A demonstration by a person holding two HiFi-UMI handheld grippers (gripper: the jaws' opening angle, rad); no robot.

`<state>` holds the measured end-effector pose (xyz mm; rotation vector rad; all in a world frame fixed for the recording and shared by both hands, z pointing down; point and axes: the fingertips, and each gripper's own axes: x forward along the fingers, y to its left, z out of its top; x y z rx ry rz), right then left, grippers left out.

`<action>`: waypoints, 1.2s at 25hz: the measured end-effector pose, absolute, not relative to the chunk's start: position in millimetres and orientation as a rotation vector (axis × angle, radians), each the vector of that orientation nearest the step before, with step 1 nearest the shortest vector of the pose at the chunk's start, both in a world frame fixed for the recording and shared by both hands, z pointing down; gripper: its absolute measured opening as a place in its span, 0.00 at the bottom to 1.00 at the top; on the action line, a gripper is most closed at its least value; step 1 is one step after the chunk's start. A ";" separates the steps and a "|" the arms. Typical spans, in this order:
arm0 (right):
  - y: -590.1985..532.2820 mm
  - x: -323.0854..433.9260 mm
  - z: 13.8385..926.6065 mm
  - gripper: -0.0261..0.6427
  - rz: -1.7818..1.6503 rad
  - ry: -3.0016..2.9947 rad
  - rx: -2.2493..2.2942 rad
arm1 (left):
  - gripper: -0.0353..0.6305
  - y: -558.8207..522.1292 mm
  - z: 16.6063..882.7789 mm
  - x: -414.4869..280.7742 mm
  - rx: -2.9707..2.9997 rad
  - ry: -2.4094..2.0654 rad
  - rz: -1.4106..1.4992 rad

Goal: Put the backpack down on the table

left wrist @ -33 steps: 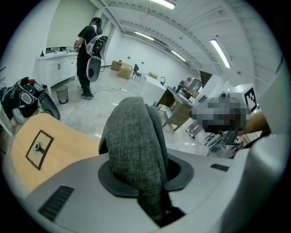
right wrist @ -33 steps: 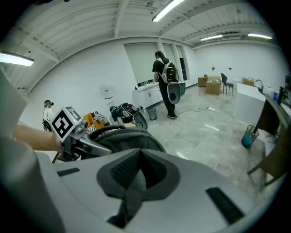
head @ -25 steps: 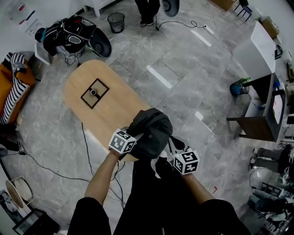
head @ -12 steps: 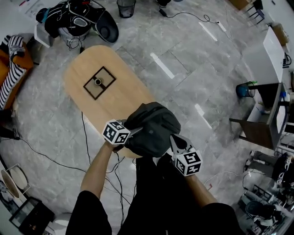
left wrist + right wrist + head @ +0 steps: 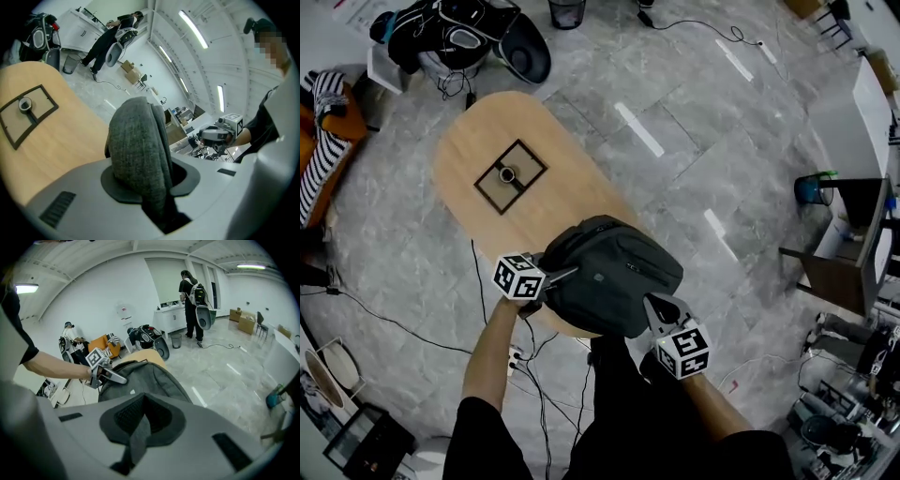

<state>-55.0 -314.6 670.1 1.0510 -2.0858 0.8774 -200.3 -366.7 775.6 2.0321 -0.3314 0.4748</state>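
Note:
A dark grey backpack point(image 5: 614, 274) lies spread over the near end of the oval wooden table point(image 5: 478, 211). My left gripper point(image 5: 566, 275) is at the bag's left side, shut on a thick grey padded strap point(image 5: 138, 145) that fills its jaws. My right gripper point(image 5: 655, 307) is at the bag's near right corner, shut on a thin dark webbing strap point(image 5: 137, 433). In the right gripper view the backpack point(image 5: 145, 376) bulges just beyond the jaws. Whether its underside rests fully on the tabletop is hidden.
A black square inlay with a ring point(image 5: 508, 175) sits mid-table. Cables point(image 5: 476, 281) trail on the floor at the table's near left. A pile of bags point(image 5: 455, 37) and a waste bin point(image 5: 566, 11) lie beyond. A dark side table point(image 5: 839, 267) stands right. A person point(image 5: 192, 294) stands far off.
Both grippers have come forward and down with the backpack. The bag has gone from a bunched hanging shape to lying wider and flatter over the table's near end.

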 end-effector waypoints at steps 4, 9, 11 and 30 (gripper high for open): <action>-314.1 -68.9 683.7 0.06 0.874 -2.083 0.995 | 0.22 -378.8 806.6 -226.2 1.994 -0.377 0.483; -308.9 -71.3 698.7 0.06 0.902 -2.048 0.967 | 0.25 -390.5 850.2 -254.9 1.939 -0.455 0.547; -305.1 -69.6 704.2 0.06 0.894 -2.032 0.953 | 0.28 -394.2 869.9 -265.0 1.921 -0.505 0.601; -292.9 -59.9 734.5 0.06 1.021 -1.950 0.957 | 0.56 -395.7 973.7 -336.4 1.607 -0.708 0.667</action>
